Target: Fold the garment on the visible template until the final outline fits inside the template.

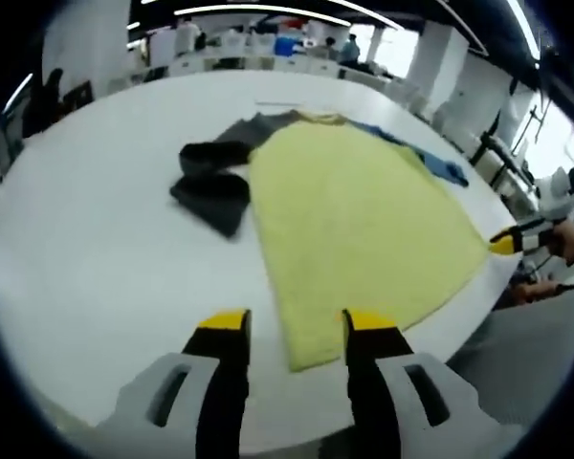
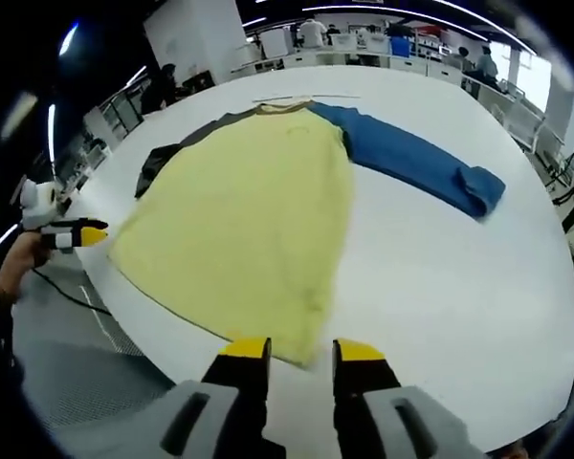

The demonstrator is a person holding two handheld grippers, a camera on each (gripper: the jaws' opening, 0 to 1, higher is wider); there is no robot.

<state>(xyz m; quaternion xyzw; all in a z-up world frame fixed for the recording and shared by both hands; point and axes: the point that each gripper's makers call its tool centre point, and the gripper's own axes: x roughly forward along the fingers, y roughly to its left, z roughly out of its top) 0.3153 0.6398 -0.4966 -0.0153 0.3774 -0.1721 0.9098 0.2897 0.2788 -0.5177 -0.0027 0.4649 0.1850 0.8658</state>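
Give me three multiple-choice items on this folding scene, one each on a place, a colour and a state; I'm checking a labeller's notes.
1. Where does the garment lie?
A. Flat on the white table
B. On the floor
C. Draped over a chair

2. What colours are its two sleeves?
A. Both yellow
B. One blue, one dark grey
C. One red, one white

3. How do the jaws of the right gripper stand?
A. Clamped on the blue sleeve
C. Clamped on the yellow hem
B. Apart, holding nothing

Answers: 1 A, the yellow body is spread on the round white tabletop. 2 B, the right gripper view shows a blue sleeve stretched out, the left gripper view a dark grey one folded over. 3 B, a gap shows between the yellow tips with no cloth in it.
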